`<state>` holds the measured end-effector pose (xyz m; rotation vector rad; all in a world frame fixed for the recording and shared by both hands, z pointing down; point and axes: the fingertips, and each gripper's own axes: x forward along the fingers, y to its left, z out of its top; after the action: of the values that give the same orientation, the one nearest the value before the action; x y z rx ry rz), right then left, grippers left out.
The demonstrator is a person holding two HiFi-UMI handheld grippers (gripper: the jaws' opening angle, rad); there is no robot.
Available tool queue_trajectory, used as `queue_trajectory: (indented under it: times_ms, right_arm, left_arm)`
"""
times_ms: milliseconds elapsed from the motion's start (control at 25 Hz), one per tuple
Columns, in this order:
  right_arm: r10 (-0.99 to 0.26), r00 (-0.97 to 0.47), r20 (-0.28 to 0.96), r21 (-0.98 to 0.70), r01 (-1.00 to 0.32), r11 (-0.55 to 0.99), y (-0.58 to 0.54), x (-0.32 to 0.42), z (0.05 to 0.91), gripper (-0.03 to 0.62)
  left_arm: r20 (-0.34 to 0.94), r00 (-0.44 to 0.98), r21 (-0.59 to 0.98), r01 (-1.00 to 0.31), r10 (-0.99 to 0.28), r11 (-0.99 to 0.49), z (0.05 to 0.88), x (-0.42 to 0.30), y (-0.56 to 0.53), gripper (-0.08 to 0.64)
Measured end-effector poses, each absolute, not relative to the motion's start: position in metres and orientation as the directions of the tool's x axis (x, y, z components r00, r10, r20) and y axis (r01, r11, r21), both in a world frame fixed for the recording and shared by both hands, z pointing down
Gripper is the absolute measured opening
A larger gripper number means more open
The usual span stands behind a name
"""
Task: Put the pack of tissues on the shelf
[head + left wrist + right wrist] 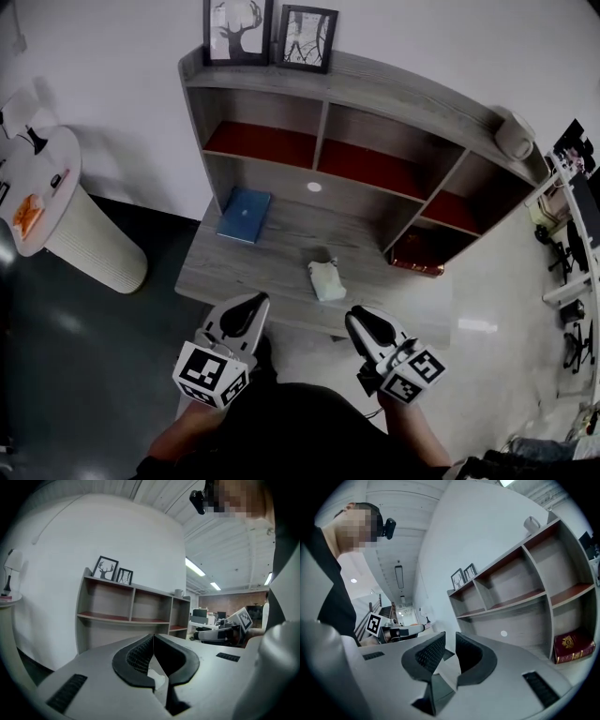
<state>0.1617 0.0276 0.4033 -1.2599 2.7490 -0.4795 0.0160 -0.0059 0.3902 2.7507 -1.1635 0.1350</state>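
Note:
The white pack of tissues [326,279] lies on the grey desk [234,267], near its front edge. Behind it rises the grey shelf [325,120] with red-floored compartments. Both grippers hover at the desk's front edge, short of the pack. My left gripper [257,301] sits to the pack's lower left, its jaws closed tip to tip [153,635] and holding nothing. My right gripper [355,315] is just right of and below the pack; a narrow gap shows between its jaws [450,637], with nothing in it. The shelf [132,605] [520,585] stands ahead in both gripper views.
A blue book [245,214] lies at the desk's left rear. A red book [417,253] stands in the lower right compartment. Two framed pictures [270,33] and a mug [513,134] top the shelf. A round white side table [56,202] stands left.

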Motion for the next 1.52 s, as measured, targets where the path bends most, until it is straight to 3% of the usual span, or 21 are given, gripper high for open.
queue_trajectory:
  times_ms: [440, 840, 1080, 1520]
  right_arm:
    - [-0.794, -0.601, 0.093, -0.276, -0.782, 0.559, -0.094, 0.116, 0.392, 0.037]
    - [-0.811, -0.556, 0.185, -0.289, -0.819, 0.495, -0.137, 0.111, 0.42, 0.104]
    - [-0.796, -0.542, 0.269, -0.308, -0.832, 0.462, -0.15, 0.131, 0.457, 0.164]
    - [-0.727, -0.535, 0.431, -0.333, -0.843, 0.423, -0.157, 0.161, 0.556, 0.216]
  left_arm:
    - [0.142, 0.752, 0.103, -0.658, -0.644, -0.746, 0.39, -0.023, -0.133, 0.017]
    - [0.18, 0.777, 0.124, -0.627, -0.604, -0.769, 0.409, -0.034, -0.188, 0.017]
    - [0.205, 0.774, 0.193, -0.632, -0.599, -0.751, 0.426, -0.021, -0.206, 0.017]
    - [0.246, 0.768, 0.246, -0.639, -0.591, -0.728, 0.47, 0.011, -0.229, 0.017]
